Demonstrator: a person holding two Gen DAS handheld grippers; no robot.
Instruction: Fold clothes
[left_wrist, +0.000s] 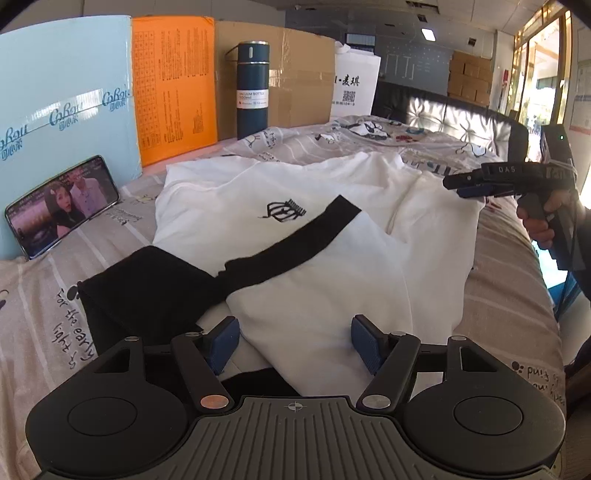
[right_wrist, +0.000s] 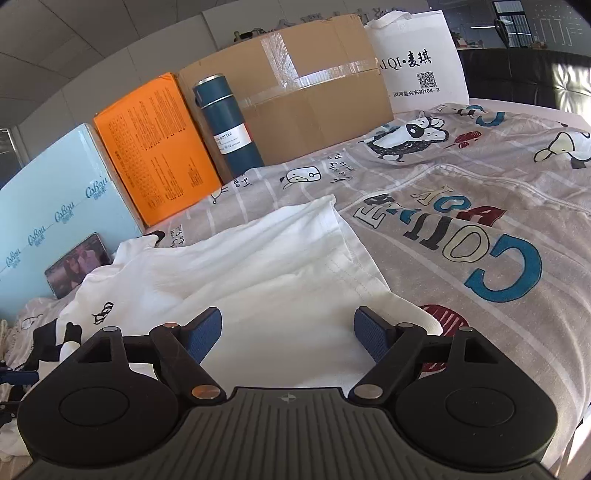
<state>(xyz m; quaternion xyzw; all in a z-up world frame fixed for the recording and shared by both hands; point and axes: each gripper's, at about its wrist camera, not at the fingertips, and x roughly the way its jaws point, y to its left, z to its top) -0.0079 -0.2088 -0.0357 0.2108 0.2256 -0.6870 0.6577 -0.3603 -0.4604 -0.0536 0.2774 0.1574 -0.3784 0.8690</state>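
Left wrist view: white T-shirt (left_wrist: 295, 221) lies spread on the bed (left_wrist: 509, 295), on a printed grey cover, in front of the blue vacuum bottle (left_wrist: 253, 86) that stands at the back by the boxes. Black band (left_wrist: 291, 236) runs slantwise across the shirt just below its small black chest print; a black part (left_wrist: 147, 288) lies to the near left of that band. Left tool (left_wrist: 295, 343) stands wide, blue pads apart with nothing pinched, white cloth showing between them; cannot tell whether the pads touch the fabric. Right tool (left_wrist: 471, 186) comes in at the shirt's right edge, on the far side from the bottle; side-on, so its gap is hard to read here. Right wrist view: right tool (right_wrist: 288, 338) also wide, nothing held, cloth lying under the gap. Stitched hem (right_wrist: 343, 236) runs away toward the bottle and ends in a free corner. Judgement on handling: thin knit, light, limp, not fragile; it will sag and drag, and layers may slide on the smooth cover. A pinch at the middle would likely bunch it. Best hold looks to be the hem corners or the doubled edge, one tool at each end, lifted together.
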